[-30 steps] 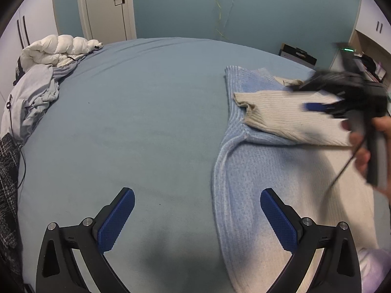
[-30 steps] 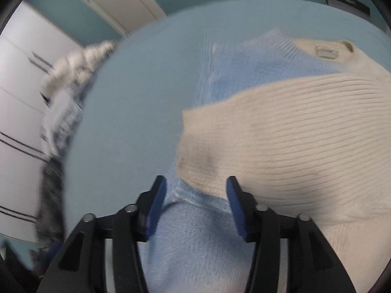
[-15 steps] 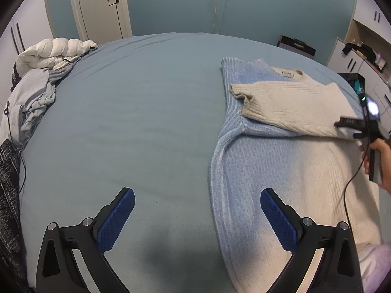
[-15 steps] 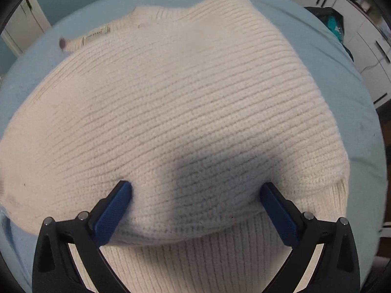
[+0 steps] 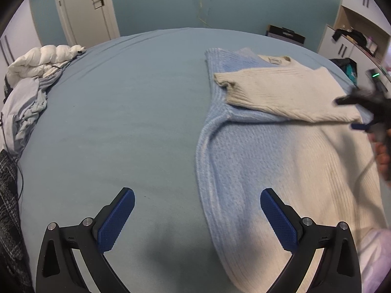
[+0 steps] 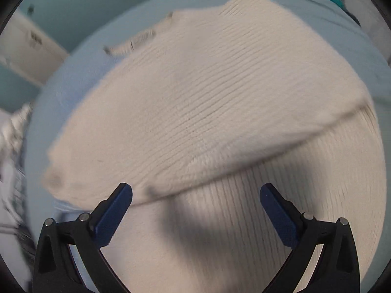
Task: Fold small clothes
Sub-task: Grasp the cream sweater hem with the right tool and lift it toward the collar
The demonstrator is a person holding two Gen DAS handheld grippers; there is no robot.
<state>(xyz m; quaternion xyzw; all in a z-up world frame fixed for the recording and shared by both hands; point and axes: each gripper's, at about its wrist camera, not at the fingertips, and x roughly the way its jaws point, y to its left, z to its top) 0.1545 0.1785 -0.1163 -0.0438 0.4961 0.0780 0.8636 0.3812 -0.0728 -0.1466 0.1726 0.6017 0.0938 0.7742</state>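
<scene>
A blue and cream knit sweater [image 5: 264,161] lies flat on the blue bed [image 5: 122,122], right of centre. Its cream sleeve [image 5: 281,92] is folded across the chest. My left gripper [image 5: 197,216] is open and empty, low over the sweater's near left edge. My right gripper [image 6: 196,210] is open and empty just above the sweater's cream body [image 6: 220,244], in front of the folded sleeve [image 6: 195,112]. It shows blurred at the right edge of the left wrist view [image 5: 366,112].
A heap of white and grey bedding [image 5: 31,78] lies at the bed's left edge. A white door [image 5: 83,7] and a teal wall stand behind. Shelves and a dark bag [image 5: 347,66] are at the right.
My right gripper let go of the sleeve cuff, opened wide and drew back to the sweater's right side. It is still moving. My left gripper stayed put.
</scene>
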